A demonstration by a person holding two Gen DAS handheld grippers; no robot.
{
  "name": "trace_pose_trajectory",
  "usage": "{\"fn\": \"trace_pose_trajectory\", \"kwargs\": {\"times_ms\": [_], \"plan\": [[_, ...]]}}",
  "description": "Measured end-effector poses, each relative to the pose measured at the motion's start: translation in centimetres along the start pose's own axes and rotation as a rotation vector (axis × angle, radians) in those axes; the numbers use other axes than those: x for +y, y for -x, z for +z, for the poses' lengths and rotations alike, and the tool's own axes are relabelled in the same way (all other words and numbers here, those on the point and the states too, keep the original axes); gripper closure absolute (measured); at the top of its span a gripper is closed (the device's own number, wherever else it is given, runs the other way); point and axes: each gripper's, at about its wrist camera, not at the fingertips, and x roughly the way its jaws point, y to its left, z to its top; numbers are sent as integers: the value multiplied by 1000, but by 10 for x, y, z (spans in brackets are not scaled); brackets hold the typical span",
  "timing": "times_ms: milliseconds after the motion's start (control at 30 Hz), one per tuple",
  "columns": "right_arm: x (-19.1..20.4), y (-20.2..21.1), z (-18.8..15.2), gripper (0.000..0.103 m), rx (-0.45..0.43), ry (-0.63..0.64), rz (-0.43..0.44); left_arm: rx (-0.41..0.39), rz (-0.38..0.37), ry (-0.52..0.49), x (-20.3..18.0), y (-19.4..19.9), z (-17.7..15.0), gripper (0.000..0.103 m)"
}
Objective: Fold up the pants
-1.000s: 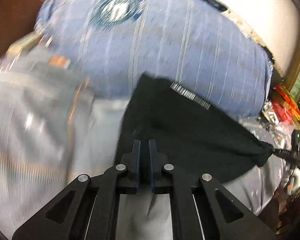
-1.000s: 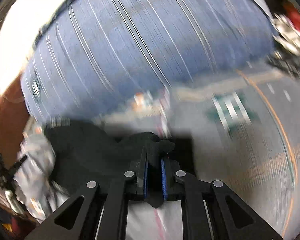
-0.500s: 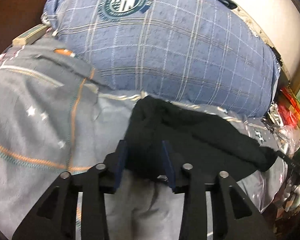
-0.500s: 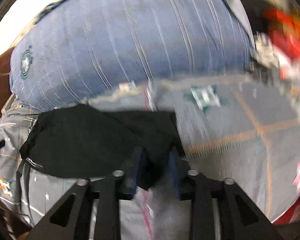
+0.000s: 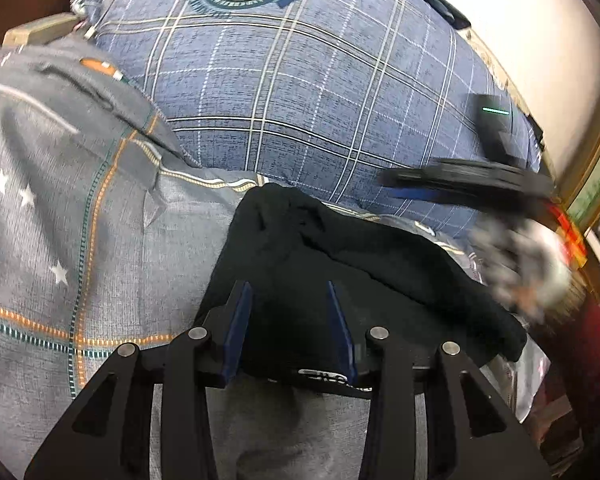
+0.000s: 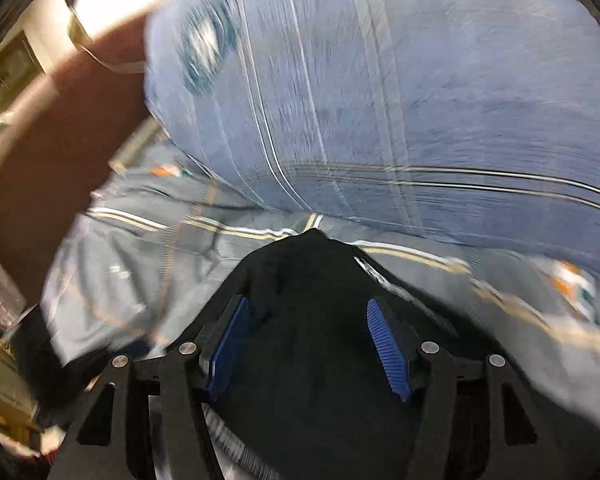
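The black pants (image 5: 340, 264) lie bunched in a folded heap on the grey bedsheet (image 5: 80, 240), in front of a blue plaid pillow (image 5: 292, 92). My left gripper (image 5: 290, 300) is open, its blue pads apart over the near edge of the pants. My right gripper (image 6: 310, 320) is open too, hovering over the pants (image 6: 312, 360); this view is blurred. In the left wrist view the right gripper (image 5: 472, 180) shows as a blurred dark shape above the far right end of the pants.
The big blue plaid pillow (image 6: 380, 100) fills the back of the bed. A brown headboard or wall (image 6: 40, 160) stands at the left. Cluttered red and silver items (image 5: 572, 236) lie beyond the bed's right edge.
Both grippers were shut on the pants a second ago, then opened and let them drop onto the bed. The right gripper has swung left and up over the heap.
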Motion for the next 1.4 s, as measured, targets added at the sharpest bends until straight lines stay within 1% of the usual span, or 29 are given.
{"fn": "trace_pose_trajectory", "kwargs": {"times_ms": [67,133,167,233,300,333,367,400,433,467,533,633,733,800,833,867,933,1000,1033,1067,1133,1167,1200,1233,1300,1367,1400], "plan": [[-12,-47,27,40,82,13,-45,1,-12,-9,3,-1,-4,67],[-21,-74,37,40,127,2,-53,6,-24,-27,1,-1,-7,67],[-22,-87,38,40,152,-2,-45,11,-30,-29,0,-3,-7,67],[-26,-110,38,40,203,3,-58,25,-60,-23,1,-7,-9,67],[-22,-118,31,38,223,27,-64,37,-79,-8,3,-10,-10,67],[-24,-118,29,39,211,43,-70,40,-78,0,5,-11,-10,67],[-23,-117,29,48,208,47,-69,40,-69,10,8,-11,-10,67],[-23,-114,29,78,206,32,-55,40,-64,22,11,-12,-10,67],[-23,-110,29,83,204,18,-42,41,-62,41,15,-12,-10,67],[-22,-106,29,84,196,16,-38,44,-61,65,20,-13,-9,67],[-18,-91,28,86,158,24,-60,39,-61,117,27,-12,-8,67],[-7,-55,31,87,65,17,-72,26,-77,185,39,-6,-5,67],[16,-19,33,87,-10,19,-72,-25,-63,207,44,9,-1,67],[42,9,26,87,-49,30,-29,-80,-38,200,43,27,3,67],[54,13,24,87,-54,38,-13,-109,-25,197,42,36,5,67],[71,26,14,87,-57,60,17,-149,-11,197,42,50,7,67],[94,37,-5,87,-48,96,60,-216,21,213,42,72,12,66],[121,42,-35,87,-17,139,109,-264,69,215,43,94,14,61],[132,39,-48,87,1,151,129,-276,84,220,42,99,14,59],[144,35,-69,87,33,166,158,-286,93,223,43,105,12,58],[160,22,-96,85,82,201,169,-274,107,231,43,112,6,58],[168,10,-115,82,114,228,156,-263,112,233,42,112,5,58],[172,0,-131,81,135,238,149,-237,127,234,40,111,2,58],[175,-8,-143,81,152,240,162,-215,136,228,40,110,0,58],[182,-16,-162,81,167,233,180,-166,162,200,34,105,-4,57],[184,-8,-179,81,152,247,189,-127,189,179,29,101,-6,54],[184,0,-185,77,134,257,187,-110,194,169,26,99,-7,54]]}}
